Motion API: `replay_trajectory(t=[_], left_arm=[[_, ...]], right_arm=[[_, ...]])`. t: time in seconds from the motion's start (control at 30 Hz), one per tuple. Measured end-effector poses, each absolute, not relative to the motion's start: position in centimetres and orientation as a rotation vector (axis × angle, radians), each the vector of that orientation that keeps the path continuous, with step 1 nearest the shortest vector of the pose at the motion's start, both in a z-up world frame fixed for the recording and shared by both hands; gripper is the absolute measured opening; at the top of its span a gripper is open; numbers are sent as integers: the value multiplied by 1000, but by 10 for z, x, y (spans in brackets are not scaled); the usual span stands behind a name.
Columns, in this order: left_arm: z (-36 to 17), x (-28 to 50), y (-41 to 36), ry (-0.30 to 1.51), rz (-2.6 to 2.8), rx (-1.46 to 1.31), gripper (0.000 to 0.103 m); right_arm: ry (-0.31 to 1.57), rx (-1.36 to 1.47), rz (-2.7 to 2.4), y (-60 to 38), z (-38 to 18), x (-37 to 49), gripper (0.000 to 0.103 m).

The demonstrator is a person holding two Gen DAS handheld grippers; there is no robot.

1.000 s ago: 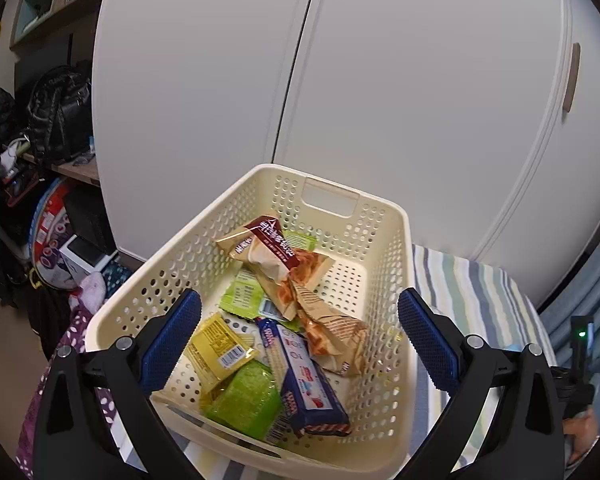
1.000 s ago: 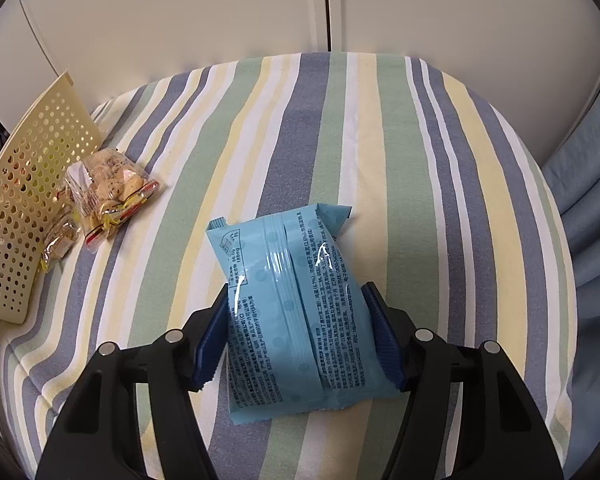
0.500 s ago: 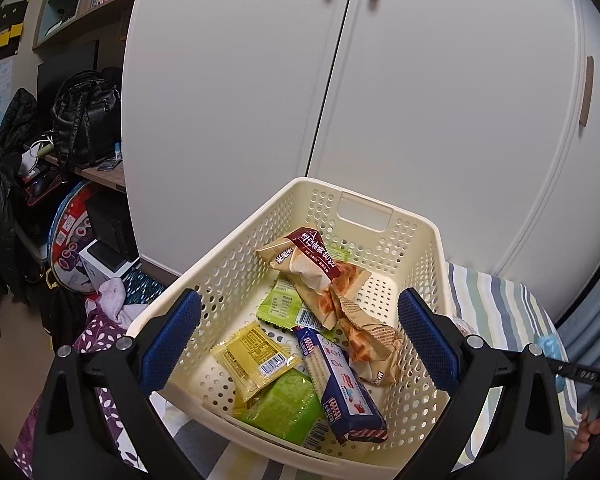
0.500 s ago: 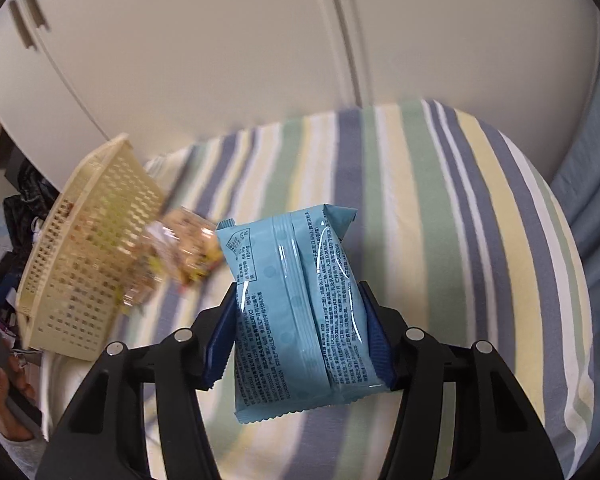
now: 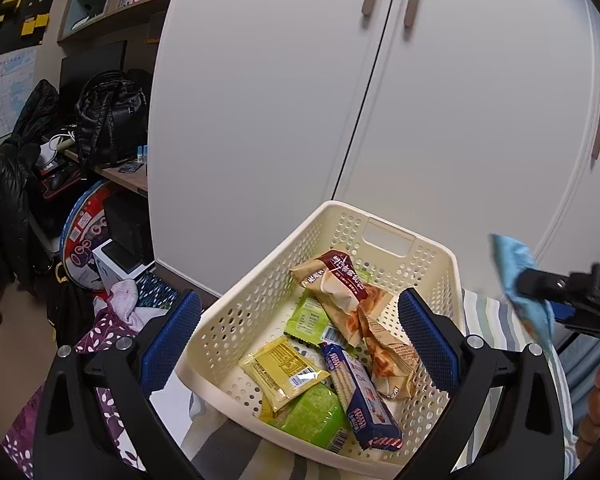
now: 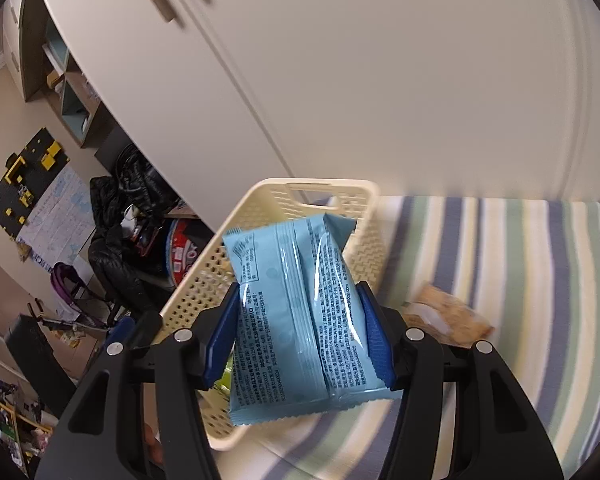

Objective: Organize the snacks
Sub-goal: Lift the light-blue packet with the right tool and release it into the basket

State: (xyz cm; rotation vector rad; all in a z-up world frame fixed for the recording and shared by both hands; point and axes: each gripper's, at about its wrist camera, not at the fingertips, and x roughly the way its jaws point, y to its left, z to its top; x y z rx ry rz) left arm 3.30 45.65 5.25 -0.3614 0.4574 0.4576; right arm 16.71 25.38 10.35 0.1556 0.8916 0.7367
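Observation:
A cream perforated basket stands on the striped cover and holds several snacks: a brown wrapped packet, a yellow packet, a dark blue biscuit pack and green packets. My left gripper is open, its blue pads spread on either side of the basket's near end. My right gripper is shut on a light blue packet, held in the air in front of the basket. The same blue packet shows at the right edge of the left wrist view.
A clear bag of small snacks lies on the striped cover right of the basket. White wardrobe doors rise behind. A cluttered desk with a black bag lies left. A person's hand is at the lower right.
My right gripper has lifted the blue packet off the striped cover and swung left toward the basket. The left gripper has drawn back slightly and stayed open.

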Motion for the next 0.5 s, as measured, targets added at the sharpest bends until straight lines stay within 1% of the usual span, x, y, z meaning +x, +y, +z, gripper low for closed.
replay_trajectory(t=[0.23, 0.5], left_arm=[[53, 28, 464, 442, 471, -385, 100], [51, 26, 469, 444, 465, -418, 100]], right_arm=[[912, 119, 770, 309, 101, 172, 57], [937, 145, 747, 310, 87, 171, 57]])
